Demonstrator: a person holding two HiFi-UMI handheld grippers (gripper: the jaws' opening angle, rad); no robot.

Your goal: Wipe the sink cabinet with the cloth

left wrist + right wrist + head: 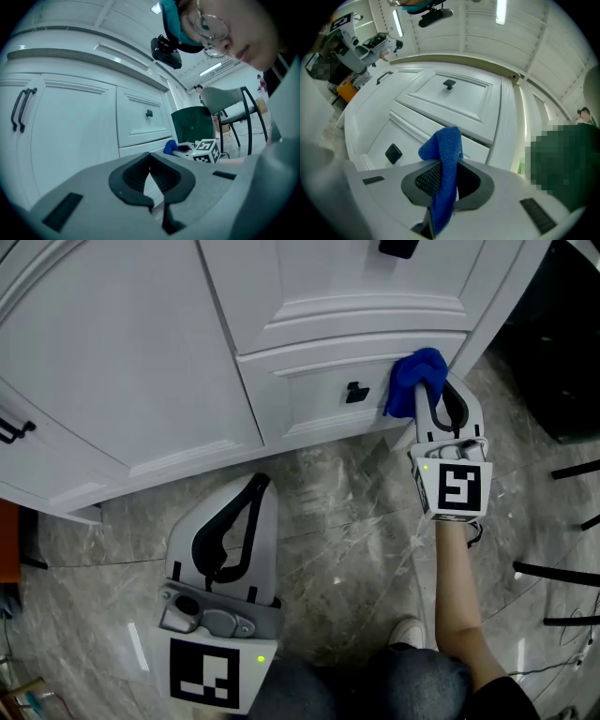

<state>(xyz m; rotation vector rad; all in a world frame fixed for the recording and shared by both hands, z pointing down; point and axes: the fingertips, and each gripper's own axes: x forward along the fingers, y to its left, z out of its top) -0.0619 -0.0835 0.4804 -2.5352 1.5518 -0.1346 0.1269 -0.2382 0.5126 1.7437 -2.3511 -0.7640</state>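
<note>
White sink cabinet (141,352) fills the top of the head view, grey marbled floor (347,549) below it. Big panel door (122,362) sits on the left with a black bar handle (14,430) at its far left edge; to its right a drawer (319,395) with a small black knob (356,392), and another drawer front above it. Your left gripper (258,486) hangs low over the floor in front of the door, tips aimed at the cabinet but clear of it; in the left gripper view its jaws (149,157) are pressed together with nothing between them. Your right gripper (441,395) is up at the right end of the lower drawer, near the cabinet's corner, marker cube (457,488) facing up towards your head. Its jaws are clamped on the blue cloth (412,381); in the right gripper view the cloth (445,150) runs down through the pads as a strip and bunches above the tips. The bunched end sits at the drawer front, right of the knob and near it; whether it actually presses on the surface can't be told from these views
</note>
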